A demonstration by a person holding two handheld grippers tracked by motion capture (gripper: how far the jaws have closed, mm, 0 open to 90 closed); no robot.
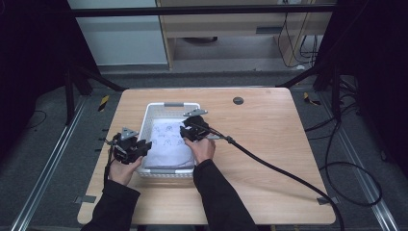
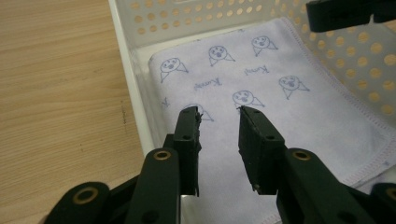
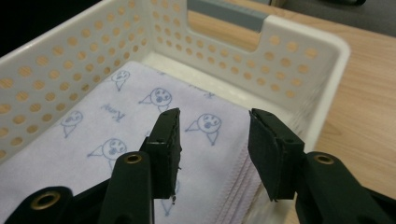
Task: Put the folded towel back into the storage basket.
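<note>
While both tongs gape empty over the basket [image 1: 149, 113] | cloth [image 1: 166, 142] flat inside, long axis along basket's length | left tongs [image 2: 219, 116] near end, right tongs [image 3: 212, 123] further in

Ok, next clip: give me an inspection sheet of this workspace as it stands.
Surface: wooden table, round dark grommet near the far edge.
Job's things: folded lilac cloth with printed cartoon faces, lying flat in a white perforated basket.
Clutter: nothing seen.
Grippers: left gripper and right gripper open above the cloth, holding nothing.
Cables: black cable trails across the table from the right gripper.
Surroundings: dark floor, floor cables, wooden cabinet behind.
</note>
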